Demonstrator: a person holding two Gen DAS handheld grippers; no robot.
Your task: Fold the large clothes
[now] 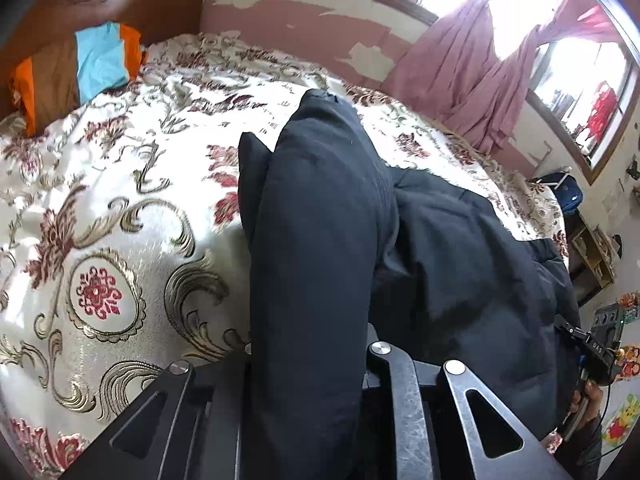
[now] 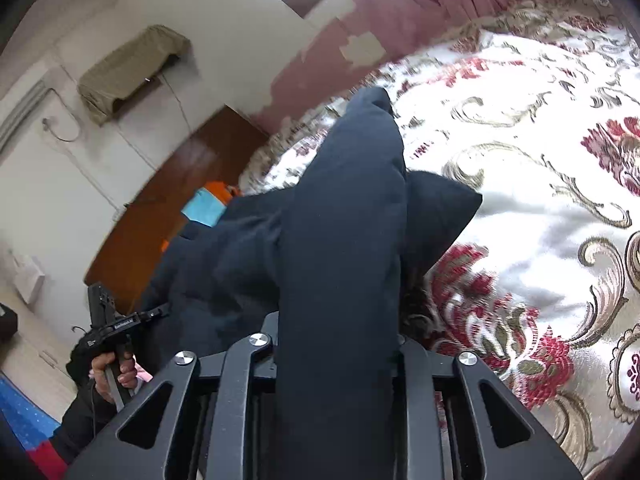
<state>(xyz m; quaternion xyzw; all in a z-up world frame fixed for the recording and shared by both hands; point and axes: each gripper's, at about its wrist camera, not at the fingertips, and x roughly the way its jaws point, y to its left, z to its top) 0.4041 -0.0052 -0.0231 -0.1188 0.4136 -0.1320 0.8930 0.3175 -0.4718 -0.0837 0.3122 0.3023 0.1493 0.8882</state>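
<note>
The left gripper (image 1: pixel 308 364) and right gripper (image 2: pixel 336 344) each clamped a bunched edge of the dark jacket (image 1: pixel 460 248), whose bulk hung between them above the bed (image 1: pixel 120 208), its long axis running gripper to gripper, neither nearer.

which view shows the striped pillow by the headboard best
The left wrist view: the pillow lies fully visible against the headboard, showing its orange, brown and light blue stripes. In the right wrist view only a small blue and orange scrap shows, the rest hidden behind the dark jacket.
</note>
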